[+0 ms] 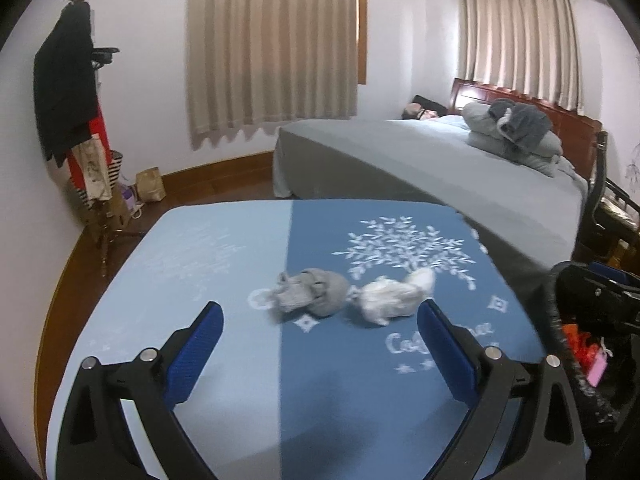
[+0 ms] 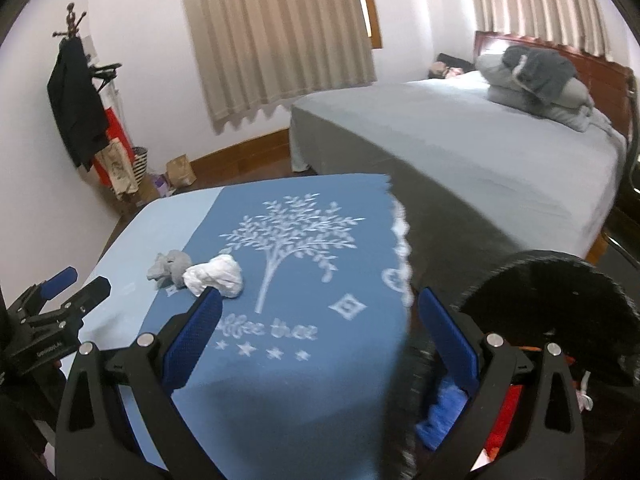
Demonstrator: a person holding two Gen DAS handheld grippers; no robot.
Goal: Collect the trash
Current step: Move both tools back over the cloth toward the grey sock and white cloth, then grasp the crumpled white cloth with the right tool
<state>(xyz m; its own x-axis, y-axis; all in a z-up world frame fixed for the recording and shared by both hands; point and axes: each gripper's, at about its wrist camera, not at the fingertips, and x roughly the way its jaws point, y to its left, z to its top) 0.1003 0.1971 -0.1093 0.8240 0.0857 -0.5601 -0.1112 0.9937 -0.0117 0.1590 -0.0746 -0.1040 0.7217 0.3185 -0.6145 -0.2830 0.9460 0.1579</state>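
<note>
A blue-clothed bench (image 1: 224, 360) carries a grey crumpled wad (image 1: 316, 297) and a white crumpled wad (image 1: 394, 295), touching, mid-bench.

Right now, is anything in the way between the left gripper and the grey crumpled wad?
No. In the left wrist view, only bare blue tablecloth lies between the open left gripper and the grey crumpled wad.

Black plastic frame on left gripper (image 1: 320, 316) and right gripper (image 2: 320, 312) alike, triangular cut-outs, silver round screws at the pivots; flat fingers (image 1: 198, 354) faced with ribbed blue pads (image 2: 450, 344). White lettering on one body.
</note>
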